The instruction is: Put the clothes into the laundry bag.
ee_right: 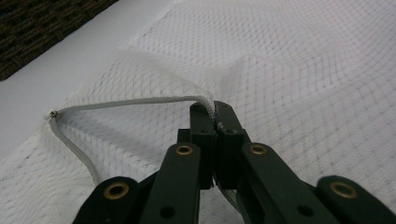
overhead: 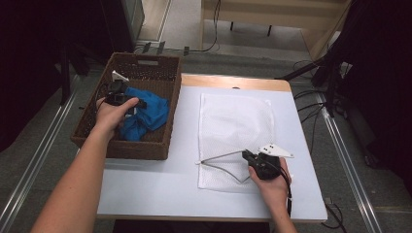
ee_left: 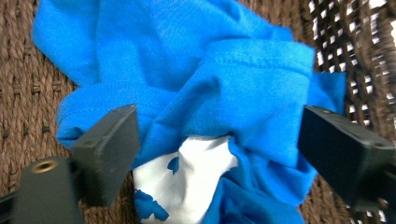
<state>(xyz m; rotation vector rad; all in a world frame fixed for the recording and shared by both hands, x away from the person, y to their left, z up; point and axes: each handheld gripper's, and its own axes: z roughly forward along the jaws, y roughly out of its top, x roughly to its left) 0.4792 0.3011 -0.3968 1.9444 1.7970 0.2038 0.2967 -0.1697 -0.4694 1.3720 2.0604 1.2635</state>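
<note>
You are at the pick-up step: your right gripper [ee_right: 215, 122] is clamped tight on the zipper edge [ee_right: 140, 101] of the white mesh laundry bag [overhead: 235, 126], lifting it so the mouth gapes toward the left, while your left gripper [ee_left: 219, 140] hangs wide open over the blue garment [ee_left: 224, 84], holding nothing. The garment lies crumpled in the wicker basket [overhead: 160, 145] at the table's left side, well apart from the bag, which lies flat in the middle of the white table [overhead: 145, 189]. In the left gripper view, a thick blue fold with a stitched hem sits right between the two jaws, a white printed patch [ee_left: 191, 177] showing just below it. Your next move, as I judge it, is to lower a little and close on that fold, taking enough layers that the cloth comes up in one bundle. Then carry it right to the opened mouth. Keep the zipper edge raised, or the opening may collapse.
</note>
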